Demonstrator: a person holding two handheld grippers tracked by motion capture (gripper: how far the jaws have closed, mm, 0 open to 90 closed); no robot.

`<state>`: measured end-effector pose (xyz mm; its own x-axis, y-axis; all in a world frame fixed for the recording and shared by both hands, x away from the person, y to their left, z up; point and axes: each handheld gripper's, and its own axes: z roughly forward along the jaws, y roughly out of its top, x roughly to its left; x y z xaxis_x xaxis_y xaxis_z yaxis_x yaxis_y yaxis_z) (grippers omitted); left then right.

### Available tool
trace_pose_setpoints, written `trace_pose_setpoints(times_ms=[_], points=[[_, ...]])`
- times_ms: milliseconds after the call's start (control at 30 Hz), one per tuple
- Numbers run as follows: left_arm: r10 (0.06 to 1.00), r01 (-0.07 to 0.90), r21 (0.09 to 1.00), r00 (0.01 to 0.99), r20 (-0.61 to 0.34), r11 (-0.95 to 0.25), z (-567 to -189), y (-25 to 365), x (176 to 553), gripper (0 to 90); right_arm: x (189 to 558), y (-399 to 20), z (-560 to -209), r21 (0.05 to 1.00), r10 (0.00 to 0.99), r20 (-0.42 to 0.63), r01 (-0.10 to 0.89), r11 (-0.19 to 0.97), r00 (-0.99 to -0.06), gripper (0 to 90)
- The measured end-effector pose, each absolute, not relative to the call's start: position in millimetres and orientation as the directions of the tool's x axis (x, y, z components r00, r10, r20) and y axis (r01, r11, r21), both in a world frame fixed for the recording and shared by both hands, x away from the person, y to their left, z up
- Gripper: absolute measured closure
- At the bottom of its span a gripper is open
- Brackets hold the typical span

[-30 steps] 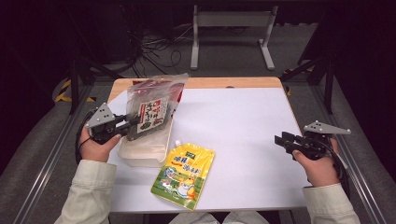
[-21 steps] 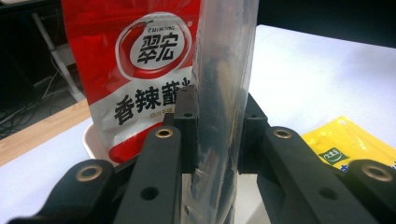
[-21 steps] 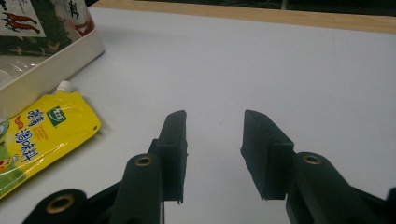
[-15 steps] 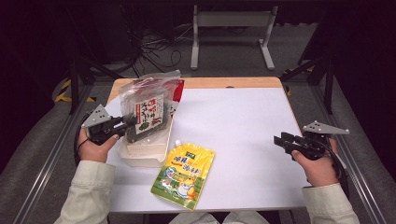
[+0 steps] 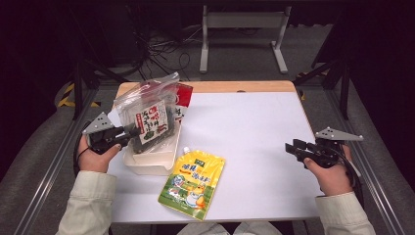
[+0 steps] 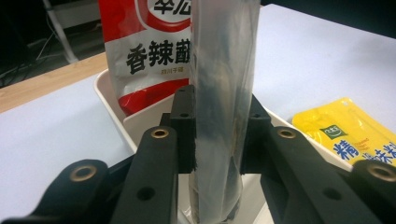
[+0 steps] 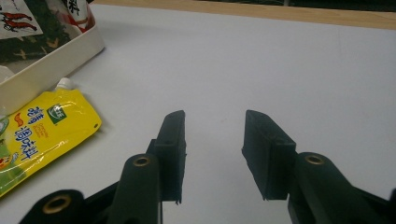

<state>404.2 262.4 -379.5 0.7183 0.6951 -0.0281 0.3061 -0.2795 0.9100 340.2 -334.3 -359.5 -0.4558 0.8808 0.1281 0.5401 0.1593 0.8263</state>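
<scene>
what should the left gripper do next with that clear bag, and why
Probably open a little more and back away. The clear bag stands in the white tray beside the red packet, and the left gripper has just been opening, with the bag between its pads. The yellow pouch lies on the table outside the tray.

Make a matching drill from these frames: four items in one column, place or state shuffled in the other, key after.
Items:
1. clear packet
2. red packet
3. yellow pouch
4. right gripper

Place or state:
A. lies flat on the white table, beside the tray
B. fingers apart, nothing between them
C. stands in the tray behind the other packet
D. between the left gripper fingers, over the tray

Pairs: 1-D, 2-C, 3-A, 4-B
</scene>
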Motion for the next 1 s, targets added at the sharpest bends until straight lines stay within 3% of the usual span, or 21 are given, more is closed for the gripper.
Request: trace_pose_setpoints(times_ms=[100, 167, 267, 300, 367, 700, 1000], points=[[0.716, 0.317, 0.912, 0.697, -0.038, -0.260, -379, 262, 405, 55.1, 340, -335, -359, 0.827, 0.881, 0.132, 0.541, 0.155, -0.454, 58.7], [0.722, 0.318, 0.912, 0.691, -0.035, -0.261, -379, 263, 404, 51.8, 340, -335, -359, 0.827, 0.881, 0.134, 0.540, 0.152, -0.454, 58.6], [0.738, 0.316, 0.918, 0.674, -0.041, -0.238, -377, 264, 403, 39.9, 340, -335, -359, 0.828, 0.881, 0.135, 0.539, 0.151, -0.454, 58.2], [0.742, 0.311, 0.922, 0.669, -0.042, -0.229, -376, 264, 401, 32.2, 340, -335, -359, 0.828, 0.880, 0.135, 0.540, 0.152, -0.455, 58.0], [0.746, 0.303, 0.927, 0.665, -0.041, -0.219, -373, 265, 397, 28.0, 340, -334, -359, 0.826, 0.881, 0.137, 0.543, 0.151, -0.453, 57.3], [0.733, 0.277, 0.929, 0.680, -0.009, -0.246, -361, 257, 382, 19.9, 340, -331, -359, 0.825, 0.877, 0.137, 0.544, 0.156, -0.460, 56.5], [0.733, 0.281, 0.928, 0.680, -0.013, -0.243, -355, 255, 365, 18.1, 340, -329, -359, 0.826, 0.872, 0.133, 0.539, 0.164, -0.470, 56.3]])
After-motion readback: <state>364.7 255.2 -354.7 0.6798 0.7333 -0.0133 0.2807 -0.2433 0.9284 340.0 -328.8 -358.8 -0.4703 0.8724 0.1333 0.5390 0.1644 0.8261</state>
